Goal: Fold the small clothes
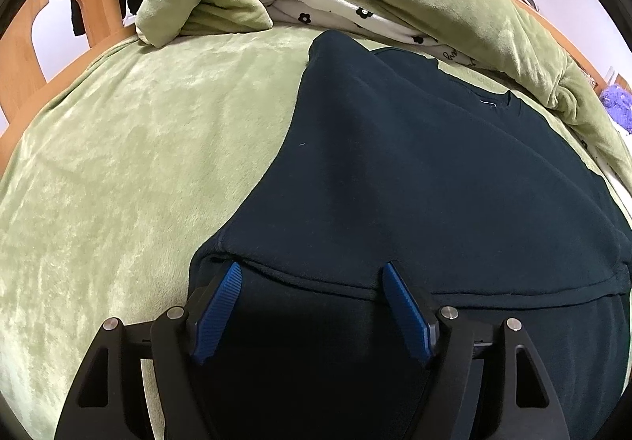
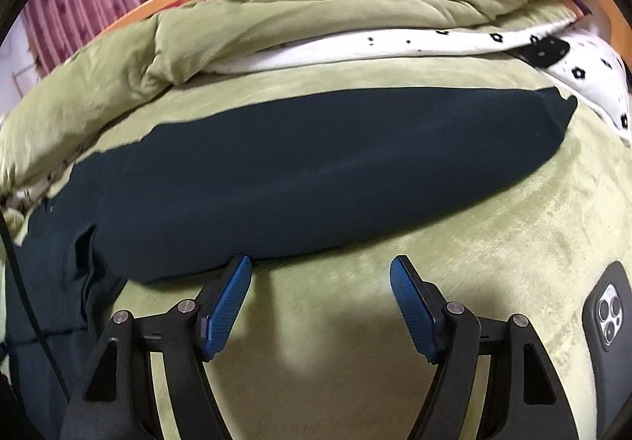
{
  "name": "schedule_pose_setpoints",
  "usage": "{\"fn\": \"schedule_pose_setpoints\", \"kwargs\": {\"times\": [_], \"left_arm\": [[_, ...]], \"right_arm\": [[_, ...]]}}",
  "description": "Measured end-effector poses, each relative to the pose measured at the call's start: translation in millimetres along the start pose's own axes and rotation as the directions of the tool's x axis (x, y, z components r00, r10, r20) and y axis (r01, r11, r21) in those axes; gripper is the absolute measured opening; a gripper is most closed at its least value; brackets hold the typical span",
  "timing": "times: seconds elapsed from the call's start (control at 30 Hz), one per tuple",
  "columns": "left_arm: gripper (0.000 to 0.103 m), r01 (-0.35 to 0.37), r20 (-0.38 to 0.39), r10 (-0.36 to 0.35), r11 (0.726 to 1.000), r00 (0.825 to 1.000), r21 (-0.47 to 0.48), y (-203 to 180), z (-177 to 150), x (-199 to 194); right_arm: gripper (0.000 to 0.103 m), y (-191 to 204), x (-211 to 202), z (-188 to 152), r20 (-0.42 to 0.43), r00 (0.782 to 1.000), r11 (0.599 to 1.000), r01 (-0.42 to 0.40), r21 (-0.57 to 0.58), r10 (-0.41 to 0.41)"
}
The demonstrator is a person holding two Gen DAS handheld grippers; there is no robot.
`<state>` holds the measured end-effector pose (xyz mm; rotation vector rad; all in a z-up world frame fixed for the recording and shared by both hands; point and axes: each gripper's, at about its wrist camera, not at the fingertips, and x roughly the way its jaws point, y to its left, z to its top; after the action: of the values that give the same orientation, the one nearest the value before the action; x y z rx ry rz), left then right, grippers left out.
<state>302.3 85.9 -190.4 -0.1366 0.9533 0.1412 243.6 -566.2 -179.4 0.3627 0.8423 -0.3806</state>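
A plush light-green blanket (image 1: 118, 171) is covering the bed, giving a flat folding surface. A dark navy cotton garment (image 1: 414, 171) is lying spread across it. The left gripper (image 1: 312, 274) is hovering over its hem, jaws spread, probably lining up a grasp. The right gripper (image 2: 320, 270) is waiting beside the sleeve (image 2: 316, 163), jaws spread. A black-cased phone (image 2: 610, 325) is lying aside.

The left tongs (image 1: 312, 270) stand with jaws spread wide, both blue ribbed pads (image 1: 405, 311) angled outward from their black linkages and gripping nothing. The right tongs (image 2: 320, 266) stand likewise agape, blue pads (image 2: 227, 309) well apart, nothing between them.
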Motion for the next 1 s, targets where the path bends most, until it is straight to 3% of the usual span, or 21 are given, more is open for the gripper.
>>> {"fn": "schedule_pose_setpoints", "kwargs": {"times": [0.3,0.8,0.83,0.87,0.9,1.0], "left_arm": [[0.073,-0.007,0.006,0.007,1.0,1.0,0.007,-0.8,-0.2,1.6],[0.074,-0.01,0.008,0.01,1.0,1.0,0.008,-1.3,-0.9,3.2],[0.074,-0.011,0.008,0.011,1.0,1.0,0.009,-1.4,-0.9,3.3],[0.074,-0.011,0.008,0.011,1.0,1.0,0.009,-1.4,-0.9,3.4],[0.074,-0.012,0.008,0.012,1.0,1.0,0.009,-1.4,-0.8,3.4],[0.074,-0.009,0.007,0.009,1.0,1.0,0.006,-0.8,-0.6,3.4]], "right_arm": [[0.072,-15.1,-9.7,5.7,0.067,0.99,0.988,-0.128,0.086,0.123],[0.074,-12.7,25.4,21.8,0.016,0.997,0.983,-0.083,0.163,0.081],[0.071,-11.7,27.0,23.6,0.016,0.997,0.984,-0.076,0.16,0.074],[0.05,-8.7,27.6,25.5,0.024,0.998,0.987,-0.068,0.143,0.066],[0.017,-4.4,27.7,27.2,0.028,0.997,0.991,-0.072,0.113,0.069],[0.009,9.6,16.4,29.4,0.084,0.996,0.998,-0.045,0.037,0.042]]}}
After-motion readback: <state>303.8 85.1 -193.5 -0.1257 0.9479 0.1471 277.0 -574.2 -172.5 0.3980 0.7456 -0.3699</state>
